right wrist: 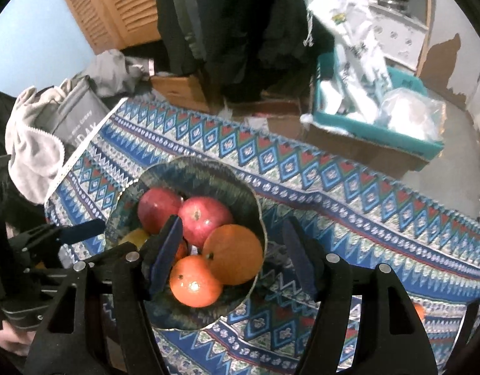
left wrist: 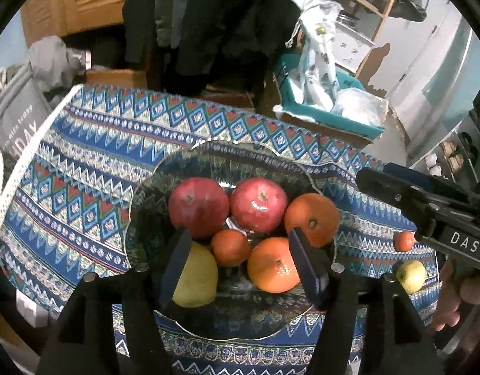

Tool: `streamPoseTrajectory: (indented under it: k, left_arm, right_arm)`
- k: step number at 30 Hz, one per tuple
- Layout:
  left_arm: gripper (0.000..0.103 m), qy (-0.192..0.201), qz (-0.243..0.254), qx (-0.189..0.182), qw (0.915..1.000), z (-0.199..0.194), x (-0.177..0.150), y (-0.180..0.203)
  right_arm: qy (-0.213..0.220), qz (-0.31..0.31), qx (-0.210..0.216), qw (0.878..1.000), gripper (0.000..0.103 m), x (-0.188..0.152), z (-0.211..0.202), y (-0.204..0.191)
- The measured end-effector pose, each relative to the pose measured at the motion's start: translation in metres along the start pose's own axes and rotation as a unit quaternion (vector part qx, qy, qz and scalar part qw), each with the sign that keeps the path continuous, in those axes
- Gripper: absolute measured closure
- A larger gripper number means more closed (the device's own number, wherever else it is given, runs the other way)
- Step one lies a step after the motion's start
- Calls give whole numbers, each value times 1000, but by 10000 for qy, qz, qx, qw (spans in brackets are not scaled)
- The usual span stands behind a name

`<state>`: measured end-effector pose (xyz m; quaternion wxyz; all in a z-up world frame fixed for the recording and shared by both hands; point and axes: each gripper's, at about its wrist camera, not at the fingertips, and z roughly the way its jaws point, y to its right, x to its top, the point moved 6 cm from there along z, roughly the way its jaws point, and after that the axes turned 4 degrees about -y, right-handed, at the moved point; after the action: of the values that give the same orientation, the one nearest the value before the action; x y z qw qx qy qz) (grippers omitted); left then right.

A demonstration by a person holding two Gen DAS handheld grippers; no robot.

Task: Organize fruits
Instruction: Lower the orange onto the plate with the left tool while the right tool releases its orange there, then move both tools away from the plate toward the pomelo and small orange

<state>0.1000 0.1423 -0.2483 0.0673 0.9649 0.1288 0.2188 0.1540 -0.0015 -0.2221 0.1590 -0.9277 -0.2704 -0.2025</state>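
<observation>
Both my left tool [left wrist: 240, 268] and right tool [right wrist: 230, 259] gape wide, empty, over the bowl [left wrist: 208, 156]. A small tangerine [left wrist: 403, 240] and yellow-green fruit [left wrist: 411, 276] wait near the desk's right edge: firm, round, likely to roll; I'd grip across their middles.

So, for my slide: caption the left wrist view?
Open left gripper over glass bowl of fruit.
</observation>
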Motion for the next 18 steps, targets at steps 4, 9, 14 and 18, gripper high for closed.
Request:
streamPoseTrajectory:
  k: [4, 9, 14, 18]
  left_arm:
    - [31, 178, 122, 24, 9998, -15, 4, 8]
    - [30, 324, 228, 3, 9992, -30, 7, 18]
    - [27, 502, 343, -49, 9981, -45, 9, 31]
    - [26, 636, 473, -49, 9968, -57, 11, 41]
  right_arm:
    - [191, 4, -164, 9997, 35, 2, -21, 4]
    - [451, 68, -312, 9985, 31, 3, -49, 11]
    - [727, 94, -433, 9964, 28, 3, -77, 16]
    - [945, 114, -537, 9940, 25, 1, -98, 19]
